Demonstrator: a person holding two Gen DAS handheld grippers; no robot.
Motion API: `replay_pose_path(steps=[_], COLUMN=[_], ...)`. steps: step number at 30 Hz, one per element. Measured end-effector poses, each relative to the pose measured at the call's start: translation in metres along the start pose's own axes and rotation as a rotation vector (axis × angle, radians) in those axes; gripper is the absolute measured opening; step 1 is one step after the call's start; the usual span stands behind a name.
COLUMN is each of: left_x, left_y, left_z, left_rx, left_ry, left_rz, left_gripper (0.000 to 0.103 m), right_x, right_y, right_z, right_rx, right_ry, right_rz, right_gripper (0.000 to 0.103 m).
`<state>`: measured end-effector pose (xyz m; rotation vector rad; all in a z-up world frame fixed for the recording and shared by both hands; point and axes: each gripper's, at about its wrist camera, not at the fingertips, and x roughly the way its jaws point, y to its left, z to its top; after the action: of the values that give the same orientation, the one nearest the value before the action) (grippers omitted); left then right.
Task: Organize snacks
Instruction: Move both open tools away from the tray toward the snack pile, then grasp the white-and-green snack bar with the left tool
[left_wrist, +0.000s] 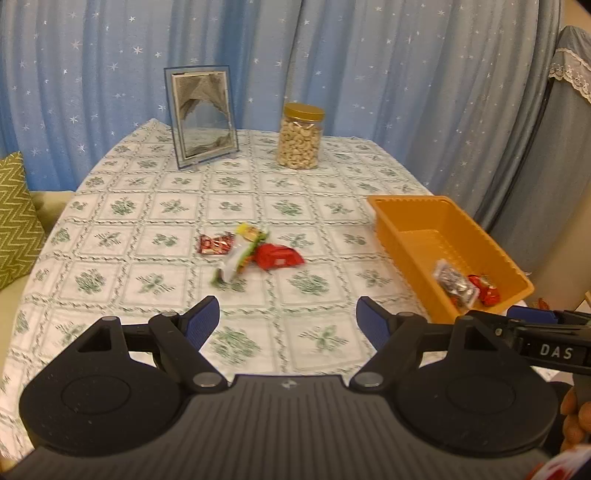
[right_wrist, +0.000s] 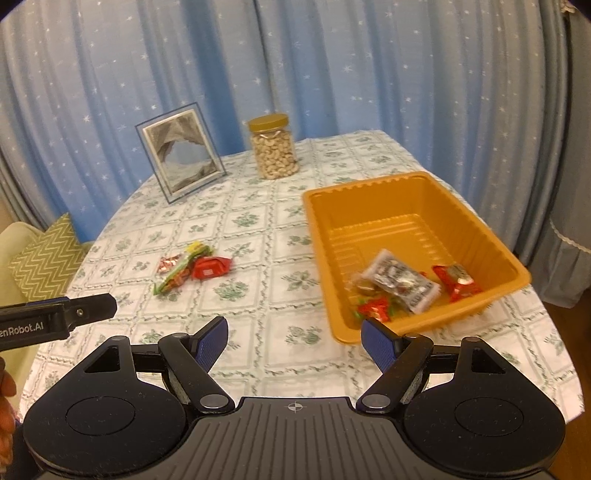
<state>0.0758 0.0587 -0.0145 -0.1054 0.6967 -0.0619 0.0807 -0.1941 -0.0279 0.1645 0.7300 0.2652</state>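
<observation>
Green-and-white floral tablecloth (left_wrist: 155, 206) runs ahead of my left gripper (left_wrist: 288, 321) and right gripper (right_wrist: 293, 341), both with jaws spread and empty. I'd bring the left one low over the loose red and green snack packets (left_wrist: 251, 251), which lie ahead of its jaws and well apart, and pinch one wrapper flat. Beyond to the right sits the orange plastic tray (right_wrist: 369, 192), already holding several packets.

Table (left_wrist: 166, 199) carries frame (left_wrist: 201, 114), nut jar (left_wrist: 300, 136), orange tray (left_wrist: 388, 206), loose snack packets (left_wrist: 251, 249)

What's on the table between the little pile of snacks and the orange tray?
Nothing: only bare flowered tablecloth lies between the snack pile and the orange tray, shown clearly in the right wrist view.
</observation>
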Motion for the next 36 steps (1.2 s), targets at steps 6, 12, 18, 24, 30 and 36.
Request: replay_pose_path(steps=[6,12,18,24,30,36], left_x=[0.015,0.038,0.068,0.102,0.138,0.175], left_y=[0.022,0.042,0.061,0.073,0.075,0.072], left_z=[0.009,0.017,0.022,0.030,0.036,0.039], left_rx=[0.009,0.020,0.030,0.053,0.115,0.174], left_ry=[0.014,0.037,0.070,0.101,0.121,0.153], left_rz=[0.015,0.020,0.016,0.009,-0.015,-0.058], left_gripper=[0.079,0.079,0.079,0.078,0.068,0.056], right_x=[0.019,0.045,0.080,0.119,0.152,0.172], right_y=[0.019,0.037,0.050,0.054,0.059,0.057], right_z=[0.007,0.016,0.019,0.018,0.017,0.020], right_rx=[-0.030,-0.066,-0.103,-0.121,-0.143,-0.148], right_ry=[0.007,0.020,0.045,0.082,0.110,0.115], right_rz=[0.046,0.089,0.097,0.097,0.102,0.103], right_gripper=[0.079,0.079,0.079,0.079,0.079,0.078])
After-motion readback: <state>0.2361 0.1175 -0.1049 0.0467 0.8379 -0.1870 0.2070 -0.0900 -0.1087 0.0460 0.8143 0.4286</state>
